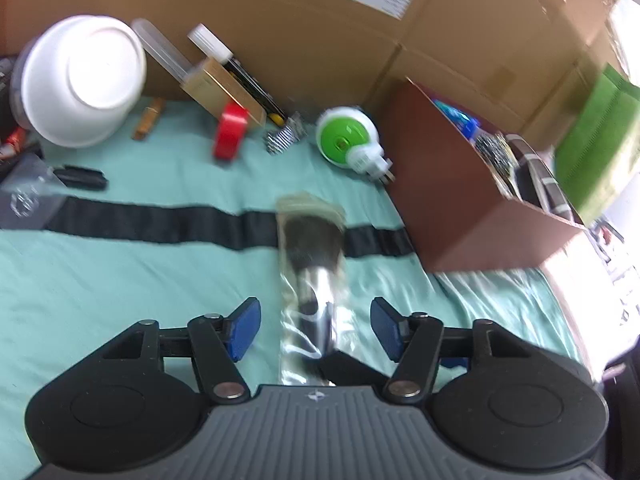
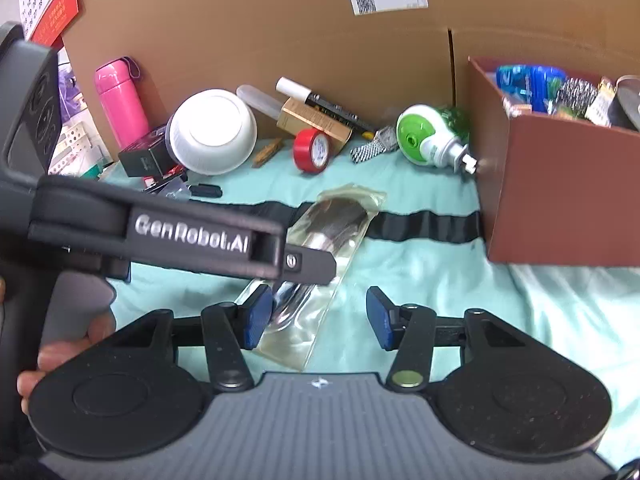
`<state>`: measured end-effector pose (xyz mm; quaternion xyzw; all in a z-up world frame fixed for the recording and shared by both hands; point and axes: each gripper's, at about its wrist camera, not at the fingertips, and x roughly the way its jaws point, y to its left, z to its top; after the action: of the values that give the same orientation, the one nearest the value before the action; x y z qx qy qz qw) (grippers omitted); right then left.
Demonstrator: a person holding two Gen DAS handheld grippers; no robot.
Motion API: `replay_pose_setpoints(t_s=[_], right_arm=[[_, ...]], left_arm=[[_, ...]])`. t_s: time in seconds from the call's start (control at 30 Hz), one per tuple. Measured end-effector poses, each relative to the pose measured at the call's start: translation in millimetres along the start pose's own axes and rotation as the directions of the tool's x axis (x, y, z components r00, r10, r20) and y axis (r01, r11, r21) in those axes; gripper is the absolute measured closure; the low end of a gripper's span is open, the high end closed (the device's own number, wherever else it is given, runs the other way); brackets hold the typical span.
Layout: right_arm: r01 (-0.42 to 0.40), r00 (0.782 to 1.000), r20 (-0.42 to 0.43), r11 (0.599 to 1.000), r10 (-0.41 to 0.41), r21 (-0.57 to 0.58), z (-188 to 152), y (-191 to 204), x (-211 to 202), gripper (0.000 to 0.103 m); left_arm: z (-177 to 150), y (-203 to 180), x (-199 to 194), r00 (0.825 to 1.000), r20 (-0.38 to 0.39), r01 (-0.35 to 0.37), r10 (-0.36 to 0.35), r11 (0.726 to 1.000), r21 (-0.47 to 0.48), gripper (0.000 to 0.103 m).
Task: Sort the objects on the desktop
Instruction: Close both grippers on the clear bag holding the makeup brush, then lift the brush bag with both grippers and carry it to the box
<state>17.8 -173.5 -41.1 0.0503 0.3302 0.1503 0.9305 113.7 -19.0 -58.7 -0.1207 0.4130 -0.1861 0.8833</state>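
Observation:
A makeup brush in a clear plastic sleeve lies on the mint cloth, across a black strap. My left gripper is open, its blue pads either side of the brush's handle end. In the right wrist view the same brush lies ahead, partly hidden by the left gripper's body. My right gripper is open and empty just behind the sleeve. A brown box with several sorted items stands at the right, and also shows in the right wrist view.
Along the cardboard wall lie a white bowl, red tape roll, green plug-in device, gold box, metal watch band and a black clip. A pink bottle stands far left.

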Motion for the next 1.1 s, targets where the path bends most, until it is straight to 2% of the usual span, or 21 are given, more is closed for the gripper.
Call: replay_pose_setpoints(t_s=[0.1, 0.3, 0.37, 0.5, 0.63, 0.77, 0.93, 1.1], right_arm=[[-0.013, 1.000, 0.004, 1.000, 0.013, 0.012, 0, 1, 3, 0.052], [-0.009, 1.000, 0.010, 1.000, 0.008, 0.020, 6, 7, 19, 0.051], [-0.008, 1.000, 0.012, 1.000, 0.007, 0.028, 6, 6, 26, 0.051], [-0.019, 0.999, 0.040, 1.000, 0.018, 0.021, 3, 9, 32, 0.055], [-0.036, 0.999, 0.038, 0.999, 0.035, 0.034, 3, 8, 28, 0.067], [-0.030, 0.998, 0.052, 0.999, 0.029, 0.015, 2, 11, 17, 0.068], [0.012, 0.988, 0.153, 0.999, -0.005, -0.047, 8, 19, -13, 0.068], [0.065, 0.952, 0.302, 0.996, -0.044, -0.060, 25, 7, -53, 0.068]], left_arm=[[9, 2, 4, 0.999, 0.007, -0.035, 0.035, 0.999, 0.001, 0.038], [15, -2, 22, 0.998, -0.029, -0.053, 0.055, 0.997, 0.052, 0.040], [13, -3, 23, 0.998, -0.017, -0.052, 0.053, 0.996, 0.067, 0.041], [9, -6, 21, 1.000, -0.017, -0.022, 0.023, 0.996, 0.088, 0.064], [7, -8, 16, 0.999, -0.015, -0.035, 0.037, 0.996, 0.082, 0.068], [4, -14, 4, 0.999, 0.005, -0.034, 0.034, 0.997, 0.073, 0.069], [11, -37, -27, 0.995, 0.096, -0.006, -0.003, 0.996, 0.090, 0.069], [30, -76, -45, 0.978, 0.191, 0.060, -0.087, 0.988, 0.142, 0.069]])
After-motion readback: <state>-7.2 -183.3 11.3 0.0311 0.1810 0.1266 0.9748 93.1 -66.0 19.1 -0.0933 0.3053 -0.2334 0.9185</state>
